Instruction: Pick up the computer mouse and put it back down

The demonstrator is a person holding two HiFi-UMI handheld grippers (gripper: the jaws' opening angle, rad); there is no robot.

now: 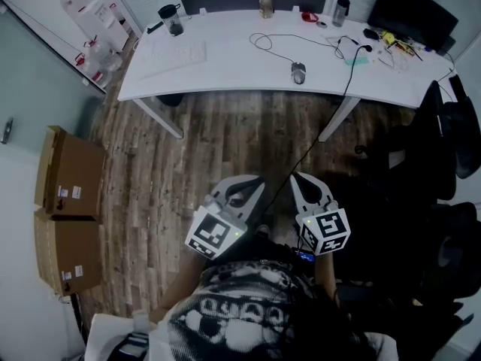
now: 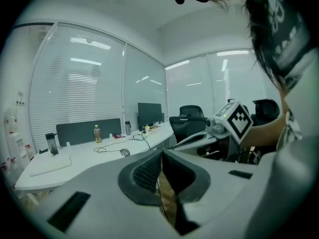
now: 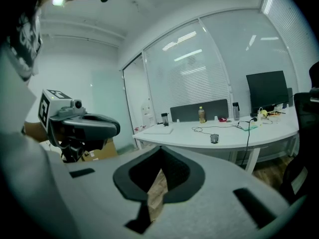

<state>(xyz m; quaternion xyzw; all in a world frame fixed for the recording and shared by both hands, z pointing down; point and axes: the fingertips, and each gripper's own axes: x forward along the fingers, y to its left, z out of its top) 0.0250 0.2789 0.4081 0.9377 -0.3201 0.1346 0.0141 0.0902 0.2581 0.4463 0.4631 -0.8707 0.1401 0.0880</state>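
Note:
The grey computer mouse (image 1: 298,72) lies on the white desk (image 1: 225,77) with its thin cable looping off behind it. It also shows small and far off in the left gripper view (image 2: 124,153) and the right gripper view (image 3: 214,139). My left gripper (image 1: 250,183) and right gripper (image 1: 302,180) hang side by side over the wooden floor, well short of the desk, both pointing toward it. Each has its jaws shut with nothing between them, as the left gripper (image 2: 161,158) and the right gripper (image 3: 160,156) show in their own views.
On the desk stand a white keyboard (image 1: 176,55), a dark cup (image 1: 171,19), a bottle (image 1: 265,2), a flask (image 1: 341,10) and a monitor (image 1: 409,10). A black cable (image 1: 331,119) drops from the desk to the floor. Black chairs (image 1: 451,141) crowd the right; cardboard boxes (image 1: 71,175) stand at the left.

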